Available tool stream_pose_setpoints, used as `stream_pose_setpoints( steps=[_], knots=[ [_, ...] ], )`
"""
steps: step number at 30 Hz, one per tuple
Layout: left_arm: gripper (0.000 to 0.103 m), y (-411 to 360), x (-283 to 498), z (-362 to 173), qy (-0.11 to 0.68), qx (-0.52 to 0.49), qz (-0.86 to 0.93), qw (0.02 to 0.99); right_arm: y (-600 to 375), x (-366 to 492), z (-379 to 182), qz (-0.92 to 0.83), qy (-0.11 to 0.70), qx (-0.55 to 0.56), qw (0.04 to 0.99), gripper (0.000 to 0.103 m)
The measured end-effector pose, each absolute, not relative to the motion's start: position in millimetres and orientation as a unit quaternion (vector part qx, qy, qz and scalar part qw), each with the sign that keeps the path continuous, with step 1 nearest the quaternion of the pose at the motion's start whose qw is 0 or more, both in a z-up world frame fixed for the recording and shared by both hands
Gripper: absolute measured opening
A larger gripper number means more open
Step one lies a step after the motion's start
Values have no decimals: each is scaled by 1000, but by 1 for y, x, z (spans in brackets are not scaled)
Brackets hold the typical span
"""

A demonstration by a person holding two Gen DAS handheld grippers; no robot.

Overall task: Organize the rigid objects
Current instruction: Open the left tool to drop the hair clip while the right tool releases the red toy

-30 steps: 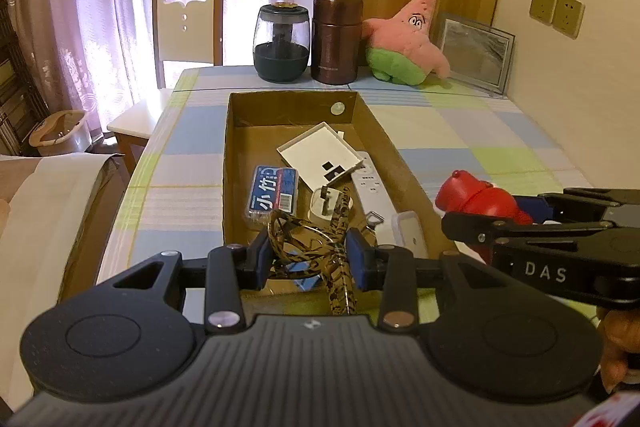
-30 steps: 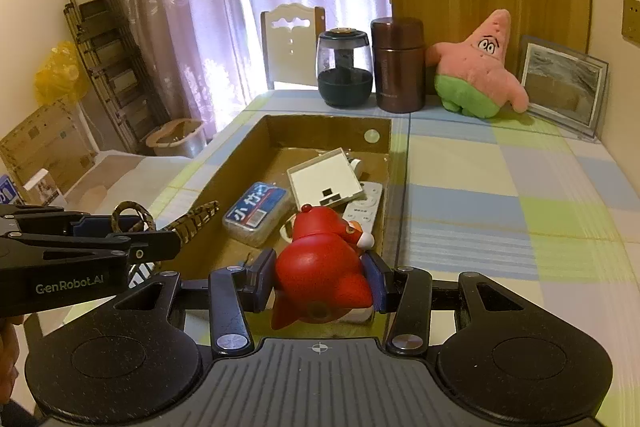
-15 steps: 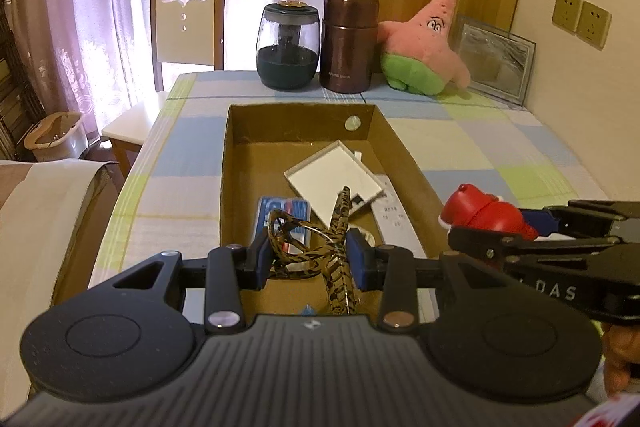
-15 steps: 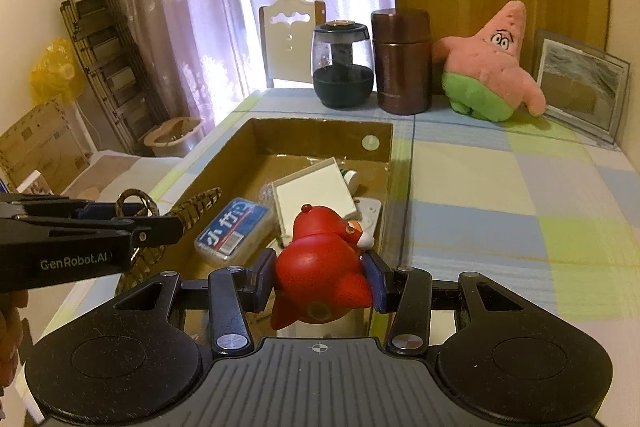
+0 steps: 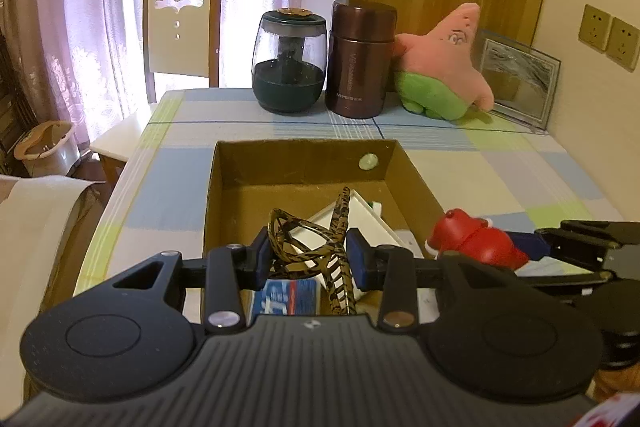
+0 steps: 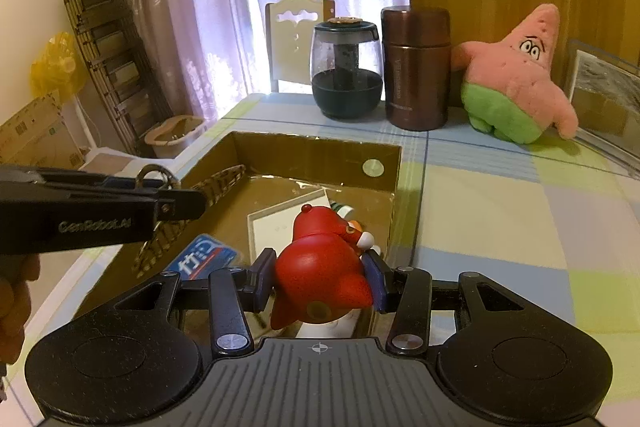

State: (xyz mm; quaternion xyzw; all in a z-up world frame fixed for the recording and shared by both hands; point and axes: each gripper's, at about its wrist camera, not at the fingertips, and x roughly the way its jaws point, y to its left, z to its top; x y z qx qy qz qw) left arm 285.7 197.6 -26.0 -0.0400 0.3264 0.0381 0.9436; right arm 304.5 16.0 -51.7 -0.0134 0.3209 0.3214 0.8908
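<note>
Partly hidden: blue pack (image 5: 286, 297) behind left tool (image 5: 311, 259) w/ hair claw (image 5: 320, 247)

The blue printed packet (image 5: 286, 301) in the brown cardboard box (image 5: 298, 157) is mostly hidden behind the left gripper's black body, its print too blurred to read. The flat white box (image 6: 280, 223) is partly covered by the red toy figure (image 6: 320, 271). The glass picture frame (image 6: 606, 87) is cut off by the right wrist view's edge.
</note>
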Motion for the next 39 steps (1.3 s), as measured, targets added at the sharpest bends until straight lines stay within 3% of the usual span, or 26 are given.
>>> stream_pose_setpoints(
  steps=[18, 21, 39],
  knots=[
    [33, 217, 336, -47, 332, -39, 48, 941, 32, 336, -76, 327, 327, -7, 887, 43],
    [42, 221, 337, -47, 327, -45, 58, 942, 33, 336, -76, 327, 327, -7, 886, 43],
    [44, 222, 324, -32, 315, -48, 51, 946, 39, 336, -73, 323, 325, -13, 889, 43]
  ],
)
